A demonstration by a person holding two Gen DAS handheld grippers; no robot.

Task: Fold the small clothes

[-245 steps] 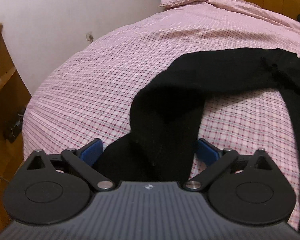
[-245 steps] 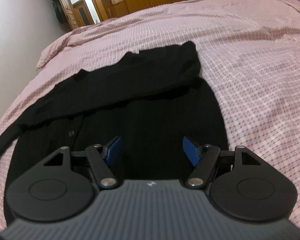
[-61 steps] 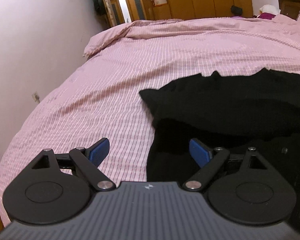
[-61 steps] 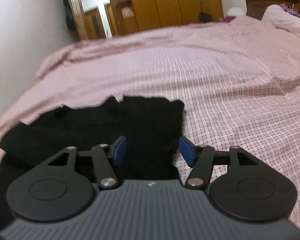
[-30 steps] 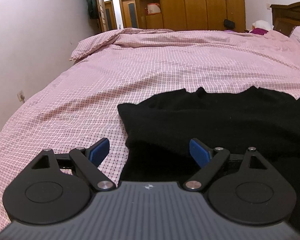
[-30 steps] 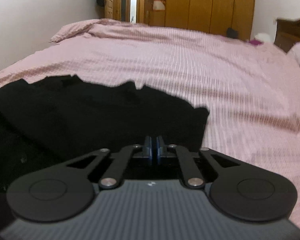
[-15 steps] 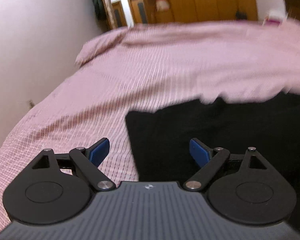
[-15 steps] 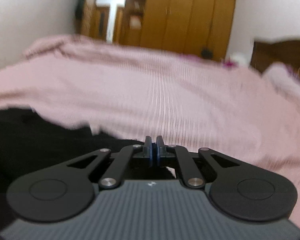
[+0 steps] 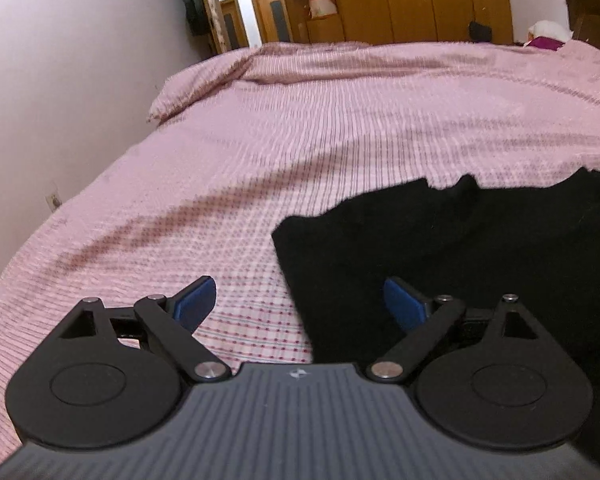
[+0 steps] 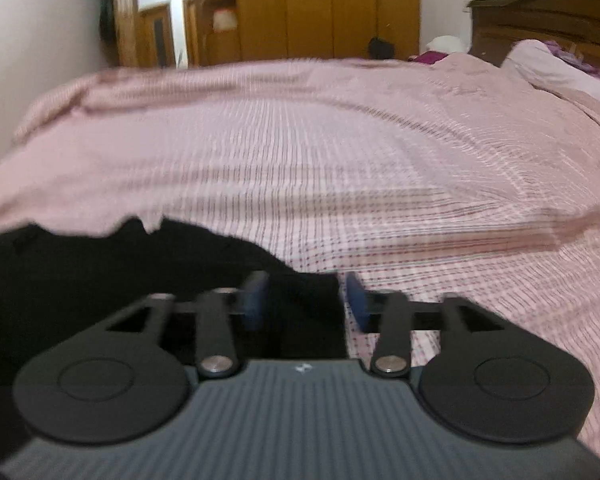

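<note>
Pink checked bedspread (image 9: 340,128), wooden wardrobe (image 9: 420,0) behind; left tongs (image 9: 300,304) spread, right tongs (image 10: 306,300) opening over black garment (image 10: 100,272).

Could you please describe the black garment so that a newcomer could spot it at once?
A pink checked bedspread covers the large bed. On its near part lies the black garment, folded flat. It is the only dark item on the pale cloth.

black garment (image 9: 440,248), pink checked bedspread (image 9: 300,128)
</note>
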